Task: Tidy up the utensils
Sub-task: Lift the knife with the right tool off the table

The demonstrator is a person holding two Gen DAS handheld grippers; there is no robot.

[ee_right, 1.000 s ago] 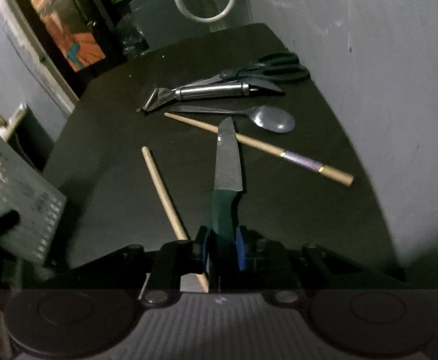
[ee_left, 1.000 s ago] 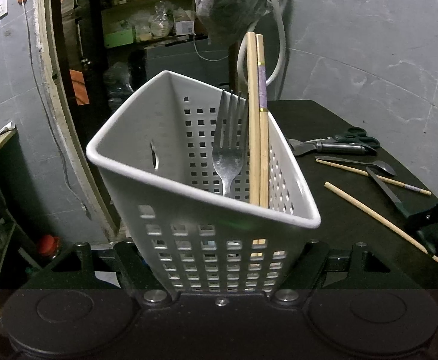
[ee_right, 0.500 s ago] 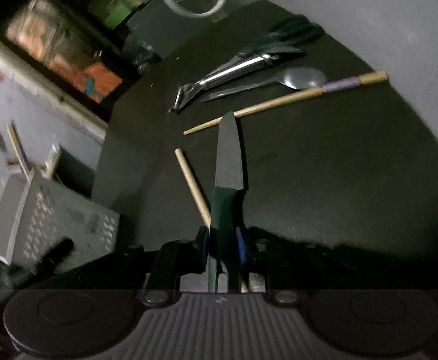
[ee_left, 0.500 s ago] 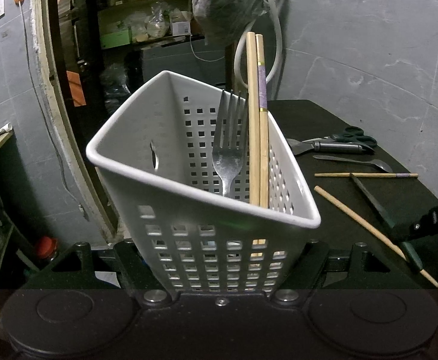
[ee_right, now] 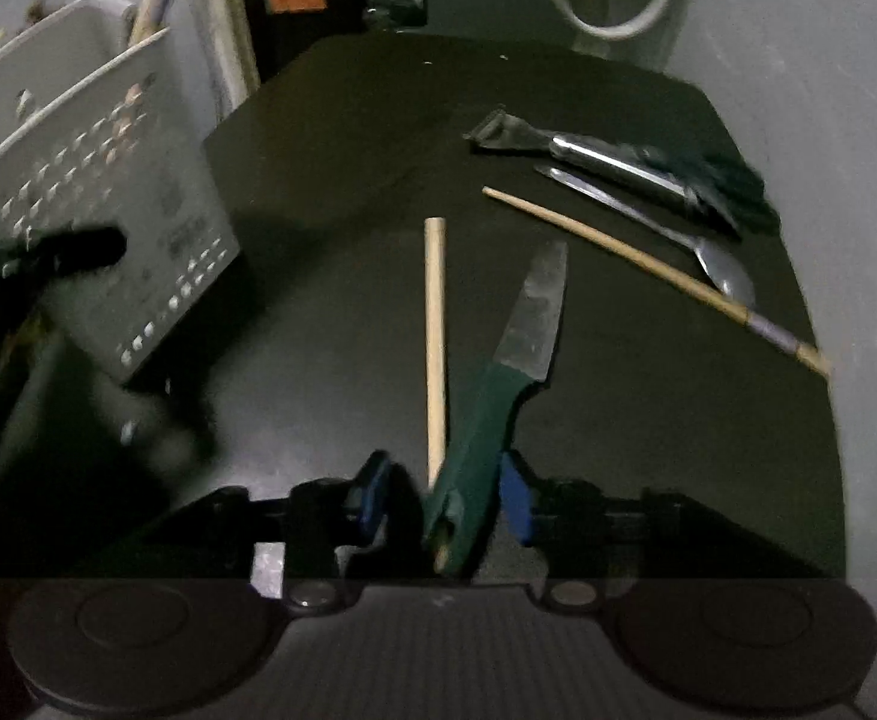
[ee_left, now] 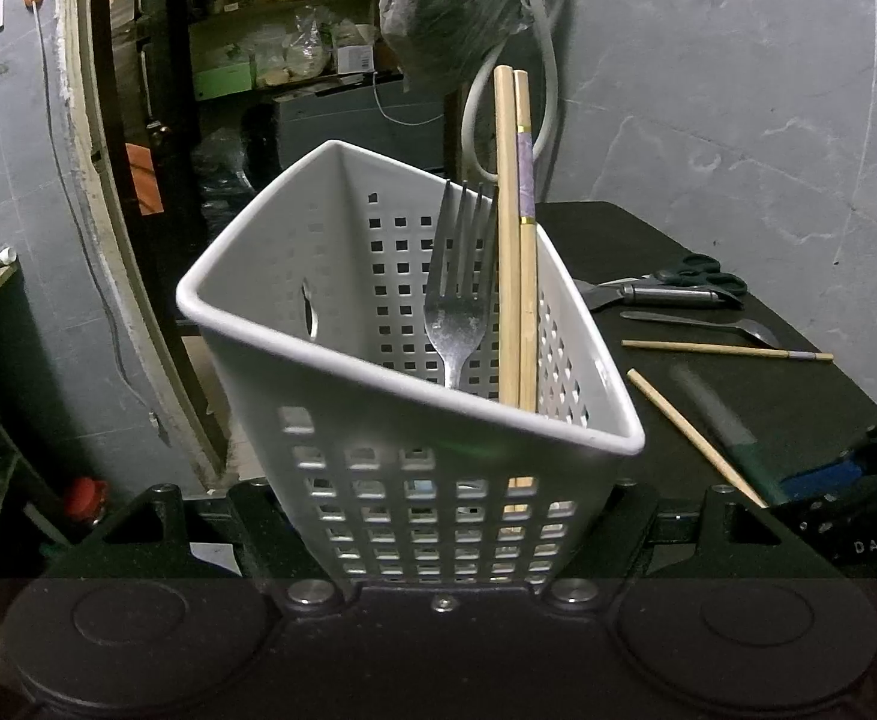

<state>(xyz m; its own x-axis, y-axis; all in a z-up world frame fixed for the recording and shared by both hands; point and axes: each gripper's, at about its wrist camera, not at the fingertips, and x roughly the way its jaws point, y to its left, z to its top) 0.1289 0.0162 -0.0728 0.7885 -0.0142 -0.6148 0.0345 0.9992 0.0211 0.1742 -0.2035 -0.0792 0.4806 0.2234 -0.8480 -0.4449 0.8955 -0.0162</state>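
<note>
My left gripper (ee_left: 438, 516) is shut on a white perforated basket (ee_left: 378, 468), held tilted. A fork (ee_left: 456, 312) and two chopsticks (ee_left: 516, 240) stand inside it. My right gripper (ee_right: 444, 495) hangs over the black table (ee_right: 348, 150), its jaws opening. The green-handled knife (ee_right: 534, 312) lies slanted between the blue pads (ee_right: 513, 504), which no longer clamp it. A plain chopstick (ee_right: 435, 336) lies just left of the knife. Farther right lie a purple-banded chopstick (ee_right: 648, 264), a spoon (ee_right: 726, 276), a peeler (ee_right: 588, 150) and scissors (ee_right: 732, 192).
The basket (ee_right: 108, 192) and a left finger show at the left edge of the right wrist view. A grey wall closes the table's right side. A dark doorway with cluttered shelves (ee_left: 270, 60) and a hanging plastic bag (ee_left: 450, 6) stand behind the basket.
The right gripper rolled and slid sideways toward the basket. Its jaws widened, and the knife, upright in the grip before, now leans to the right. The left gripper and basket kept still.
</note>
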